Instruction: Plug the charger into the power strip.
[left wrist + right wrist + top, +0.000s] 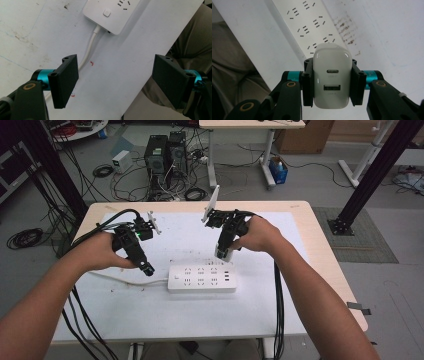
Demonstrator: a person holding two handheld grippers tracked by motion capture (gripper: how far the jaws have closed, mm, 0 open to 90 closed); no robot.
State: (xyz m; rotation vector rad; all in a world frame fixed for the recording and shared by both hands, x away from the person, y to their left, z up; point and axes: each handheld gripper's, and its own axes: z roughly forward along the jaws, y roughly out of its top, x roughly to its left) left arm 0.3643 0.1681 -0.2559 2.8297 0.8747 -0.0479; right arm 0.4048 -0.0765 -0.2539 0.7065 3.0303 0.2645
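Observation:
A white power strip (pixel 201 278) lies mid-table on the white sheet, its cord (pixel 125 281) running off to the left. My right gripper (pixel 332 81) is shut on a white USB charger (pixel 332 77), whose two ports face the camera. It hangs over the strip's right end (pixel 312 27), just above the sockets; in the high view the charger (pixel 221 252) sits at the strip's top right corner. My left gripper (pixel 115 80) is open, jaws wide apart, nothing between them. It hovers over the sheet left of the strip's switch end (pixel 107 13), near the cord (pixel 87 52).
The white sheet (pixel 150 310) covers most of the wooden table (pixel 330 270). Black cables trail from both grippers over the front edge. Computer towers (pixel 165 155) and loose cables stand on the floor behind the table. A black frame post (pixel 370 175) rises at the right.

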